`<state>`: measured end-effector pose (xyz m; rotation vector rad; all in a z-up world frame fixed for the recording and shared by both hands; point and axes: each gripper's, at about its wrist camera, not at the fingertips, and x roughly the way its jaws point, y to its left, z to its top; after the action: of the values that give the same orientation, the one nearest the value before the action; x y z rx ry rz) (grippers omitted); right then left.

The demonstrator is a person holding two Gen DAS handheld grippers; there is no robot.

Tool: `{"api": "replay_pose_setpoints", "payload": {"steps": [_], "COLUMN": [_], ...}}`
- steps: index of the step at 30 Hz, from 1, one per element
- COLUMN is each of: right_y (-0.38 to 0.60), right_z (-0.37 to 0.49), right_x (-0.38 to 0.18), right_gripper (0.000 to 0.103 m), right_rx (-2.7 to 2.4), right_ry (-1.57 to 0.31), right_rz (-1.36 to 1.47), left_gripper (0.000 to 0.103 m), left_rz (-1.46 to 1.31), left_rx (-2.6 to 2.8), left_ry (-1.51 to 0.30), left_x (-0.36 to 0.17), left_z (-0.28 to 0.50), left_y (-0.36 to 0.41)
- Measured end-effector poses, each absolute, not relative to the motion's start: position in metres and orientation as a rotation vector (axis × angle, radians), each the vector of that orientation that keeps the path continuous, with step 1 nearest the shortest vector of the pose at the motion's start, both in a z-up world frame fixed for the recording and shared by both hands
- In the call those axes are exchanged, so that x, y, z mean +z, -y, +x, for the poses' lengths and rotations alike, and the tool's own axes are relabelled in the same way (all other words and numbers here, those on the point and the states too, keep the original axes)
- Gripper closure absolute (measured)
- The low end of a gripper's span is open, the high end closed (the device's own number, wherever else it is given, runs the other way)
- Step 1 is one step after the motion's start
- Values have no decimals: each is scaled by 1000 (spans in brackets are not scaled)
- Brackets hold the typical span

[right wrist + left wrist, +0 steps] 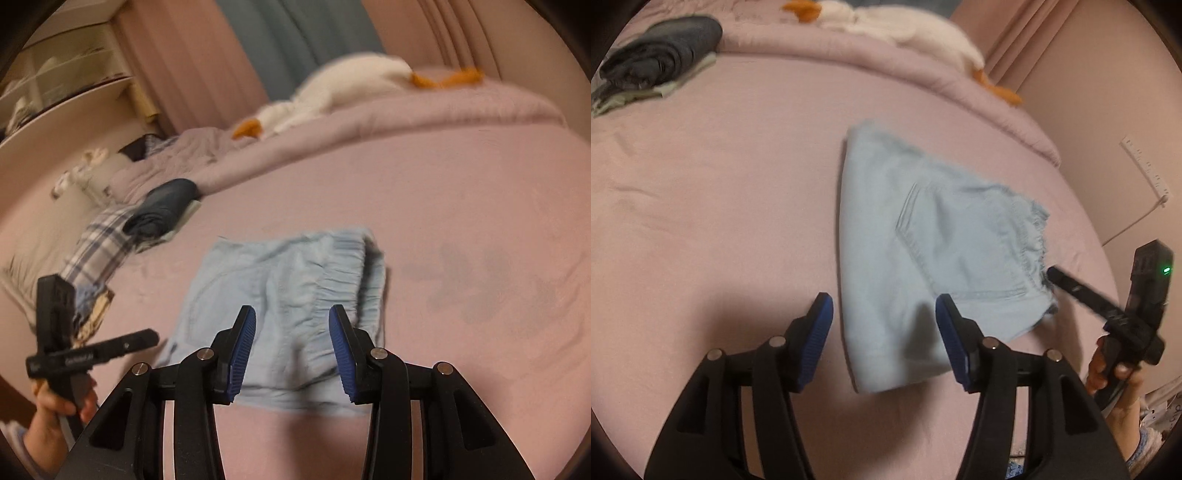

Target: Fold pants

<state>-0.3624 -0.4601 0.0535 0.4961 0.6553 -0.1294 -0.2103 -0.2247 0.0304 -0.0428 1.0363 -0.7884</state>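
Light blue pants point(923, 251) lie folded into a compact shape on the pink bed point(720, 221), with a back pocket and the gathered waistband facing up. They also show in the right wrist view point(288, 295). My left gripper point(882, 317) is open and empty, just above the near edge of the pants. My right gripper point(291, 325) is open and empty, hovering over the waistband end. The right gripper also shows in the left wrist view point(1067, 284) beside the waistband. The left gripper shows in the right wrist view point(122, 345) at the left.
A dark folded garment point(661, 55) lies on a pale one at the far left of the bed. A white plush goose point(905, 26) lies on the rolled pink duvet point(849, 55) along the back. A plaid cloth point(99, 243) and shelves point(55, 74) are at the left.
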Motion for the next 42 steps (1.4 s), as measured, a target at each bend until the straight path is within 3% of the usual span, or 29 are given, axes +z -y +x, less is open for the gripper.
{"api": "replay_pose_setpoints", "payload": {"steps": [2,8,11,12,18,26,42], "right_y": [462,480,497,503,526,527,524], "right_z": [-359,-384,-391,-392,-366,-333,-292], "right_x": [32,39,40,38,11,13,13], "right_gripper": [62,56,36,34,33,30,27], "right_rx": [-202,-83,-73,-71,55,120,196], "right_ry": [-740,-683,-659,-648,-755,-863,-861], "right_rz": [476,617,694,727,988,945,899], "left_gripper": [45,37,34,34,32,32,26], "left_rz": [-47,-114,-211,-253,-422,-453,-415], "left_rx": [-793,-782,-789,-806,-960,-993,-1062], "left_ry": [-1056,-1024,-1066,-1095,-1242,-1268,-1242], "left_x": [24,32,29,26,15,14,14], "left_z": [-209,-194,-181,-176,-161,-150,-141], "left_y": [225,197,182,179,193,203,244]}}
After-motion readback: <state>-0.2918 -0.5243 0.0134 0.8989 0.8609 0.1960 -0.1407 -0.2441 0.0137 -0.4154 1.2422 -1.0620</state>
